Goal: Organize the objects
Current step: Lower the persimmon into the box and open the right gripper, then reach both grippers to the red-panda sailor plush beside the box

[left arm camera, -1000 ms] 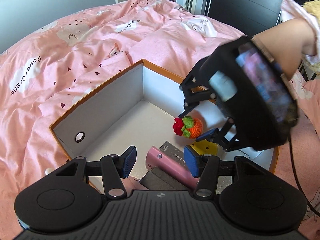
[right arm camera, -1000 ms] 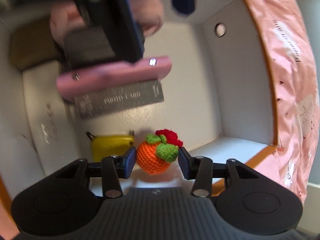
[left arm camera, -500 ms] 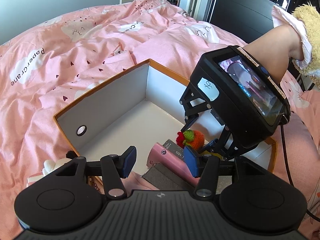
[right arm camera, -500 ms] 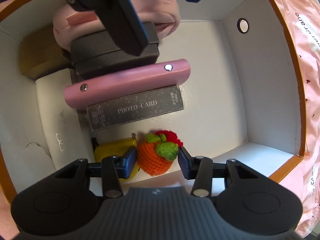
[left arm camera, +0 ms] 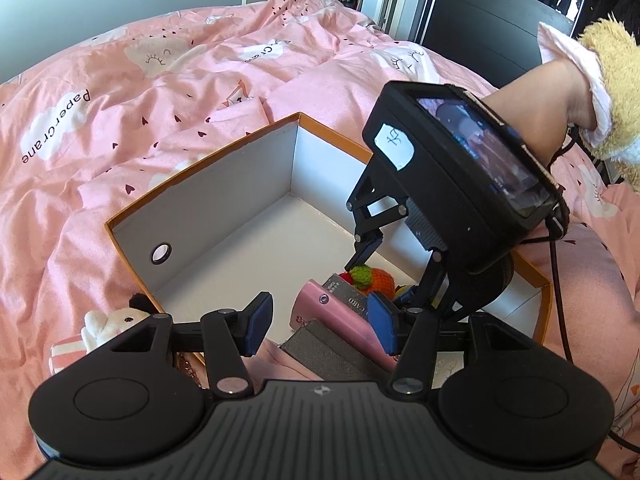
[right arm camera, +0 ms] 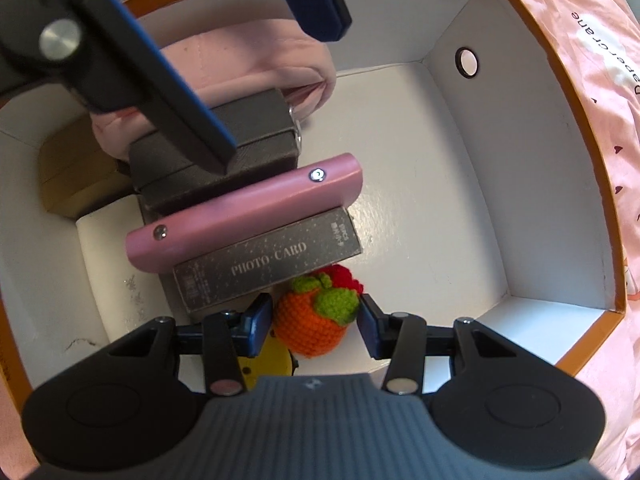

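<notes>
Inside orange-rimmed box (right arm camera: pixel 520 12): R gripper (right arm camera: pixel 314 322) jaws apart w/ crochet orange (right arm camera: pixel 310 326) between; L gripper (left arm camera: pixel 316 322) wide open, empty

crochet fruit (right arm camera: pixel 316 322) in box (right arm camera: pixel 472 216), beside card box (right arm camera: pixel 268 268)

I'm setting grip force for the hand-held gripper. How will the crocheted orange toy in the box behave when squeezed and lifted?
The crocheted orange toy looks like stuffed yarn, so it will probably compress rather than crack. Its fuzzy surface should resist slipping against the pads. Being round, it may roll on the box floor if nudged off-centre.
</notes>
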